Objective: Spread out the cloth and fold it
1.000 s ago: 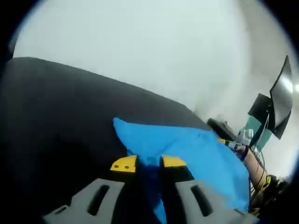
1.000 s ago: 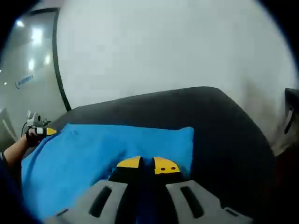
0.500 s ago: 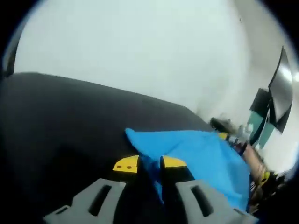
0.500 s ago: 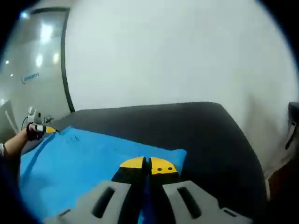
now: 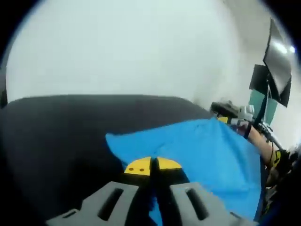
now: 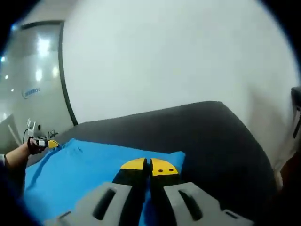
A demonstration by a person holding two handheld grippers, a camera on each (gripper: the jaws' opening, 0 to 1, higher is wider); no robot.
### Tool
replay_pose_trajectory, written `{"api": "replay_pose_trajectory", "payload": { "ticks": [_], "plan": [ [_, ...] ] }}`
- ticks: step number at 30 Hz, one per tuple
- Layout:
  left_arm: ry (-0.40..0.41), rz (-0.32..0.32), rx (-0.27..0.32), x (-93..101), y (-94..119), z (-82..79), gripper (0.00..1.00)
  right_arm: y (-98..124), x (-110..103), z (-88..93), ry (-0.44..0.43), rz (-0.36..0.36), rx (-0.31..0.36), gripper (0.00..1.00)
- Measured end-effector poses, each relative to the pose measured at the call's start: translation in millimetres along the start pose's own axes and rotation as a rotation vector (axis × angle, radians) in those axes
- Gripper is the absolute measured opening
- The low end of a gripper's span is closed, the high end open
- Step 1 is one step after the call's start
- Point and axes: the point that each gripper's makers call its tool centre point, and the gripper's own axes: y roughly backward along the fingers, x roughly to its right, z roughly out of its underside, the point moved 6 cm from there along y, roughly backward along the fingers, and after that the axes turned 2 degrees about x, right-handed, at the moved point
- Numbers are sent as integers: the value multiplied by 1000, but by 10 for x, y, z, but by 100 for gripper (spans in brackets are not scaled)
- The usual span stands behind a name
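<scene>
A bright blue cloth (image 5: 197,148) lies stretched over a dark table (image 5: 51,136). In the left gripper view my left gripper (image 5: 151,165) is shut on the cloth's near corner, its yellow tips pressed together. The right gripper comes into that view at the cloth's far corner (image 5: 235,120), held by a hand. In the right gripper view the same blue cloth (image 6: 80,165) spreads leftward, and my right gripper (image 6: 149,165) is shut on its right corner. The left gripper (image 6: 41,142) appears at the cloth's far left corner there, with a hand behind it.
The dark table (image 6: 207,136) ends at a curved far edge before a plain white wall (image 6: 164,52). Dark monitors (image 5: 277,61) and cluttered equipment stand at the right of the left gripper view. A glass partition (image 6: 33,84) is at the left of the right gripper view.
The left gripper's jaws have drawn fully together on the cloth corner. The cloth now lies flatter and wider across the table. Both views have shifted with the hands.
</scene>
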Motion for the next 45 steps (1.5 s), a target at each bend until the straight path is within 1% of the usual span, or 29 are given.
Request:
{"api": "replay_pose_trajectory", "payload": {
  "ticks": [3, 6, 8, 11, 12, 15, 16, 17, 19, 20, 21, 22, 24, 25, 27, 28, 29, 30, 32, 33, 34, 36, 37, 38, 40, 41, 43, 44, 45],
  "plan": [
    [45, 2, 80, -113, -6, -206, 0, 47, 11, -74, -24, -10, 48, 0],
    [118, 23, 117, -253, -67, -298, 0, 62, 49, -112, -15, -6, 76, 0],
    [172, 18, 146, -386, -128, -315, 0, 86, 96, -159, -5, 10, 105, 0],
    [218, -4, 150, -560, -248, -210, 0, 90, 196, -204, -23, 38, 161, 0],
    [233, -1, 140, -604, -296, -142, 0, 64, 207, -171, -23, 37, 152, 0],
    [266, -22, 75, -713, -440, 137, 0, -37, 293, 74, -20, 90, 8, 0],
    [274, -34, 55, -743, -480, 227, 0, -67, 300, 109, 25, 110, -19, 0],
    [274, -70, 2, -771, -504, 313, 0, -83, 282, 100, 91, 121, -33, 0],
    [174, -69, 51, -699, -523, 185, 0, -105, 250, 136, 137, 153, -53, 0],
    [124, -82, 33, -697, -548, 204, 0, -100, 239, 163, 163, 168, -75, 0],
    [105, -99, -1, -699, -547, 250, 0, -133, 209, 147, 224, 166, -59, 1],
    [85, -86, 44, -682, -550, 220, 0, -138, 199, 141, 244, 169, -57, 1],
    [93, -79, 39, -664, -505, 234, 5, -93, 144, 160, 238, 182, -53, 2],
    [147, -22, 42, -597, -458, 219, 12, -86, 137, 152, 235, 184, -49, 6],
    [286, 19, 39, -544, -284, 183, 24, -61, 132, 123, 159, 174, -28, 16],
    [359, 48, 74, -494, -171, 134, 24, -19, 159, 57, 131, 196, 9, 21],
    [396, 71, 110, -447, -20, 92, 23, 49, 176, -42, 134, 221, 65, 21],
    [381, 102, 138, -385, 135, 68, 22, 156, 180, -172, 137, 264, 127, 18],
    [325, 124, 177, -266, 458, 63, 22, 394, -28, -497, 153, 257, 297, 17],
    [285, 149, 195, -214, 618, 76, 23, 501, -168, -596, 153, 233, 347, 17],
    [261, 169, 201, -131, 766, 118, 23, 614, -364, -610, 162, 202, 344, 18],
    [213, 207, 202, 6, 1032, 243, 24, 836, -649, -520, 174, 167, 323, 23],
    [166, 218, 194, 153, 1185, 366, 24, 1018, -835, -371, 221, 136, 315, 27],
    [131, 214, 190, 193, 1249, 422, 24, 1167, -916, -216, 242, 156, 280, 28],
    [52, 169, 157, 313, 1407, 605, 22, 1481, -1026, 116, 317, 185, 173, 23],
    [18, 180, 152, 393, 1475, 676, 21, 1571, -1058, 205, 291, 197, 157, 22],
    [-1, 248, 135, 540, 1583, 773, 21, 1763, -1174, 448, 196, 165, 118, 22],
    [-19, 265, 129, 593, 1617, 805, 21, 1845, -1203, 537, 205, 146, 95, 22],
    [-56, 270, 130, 613, 1626, 824, 22, 1938, -1202, 605, 222, 170, 75, 22]
  ]
}}
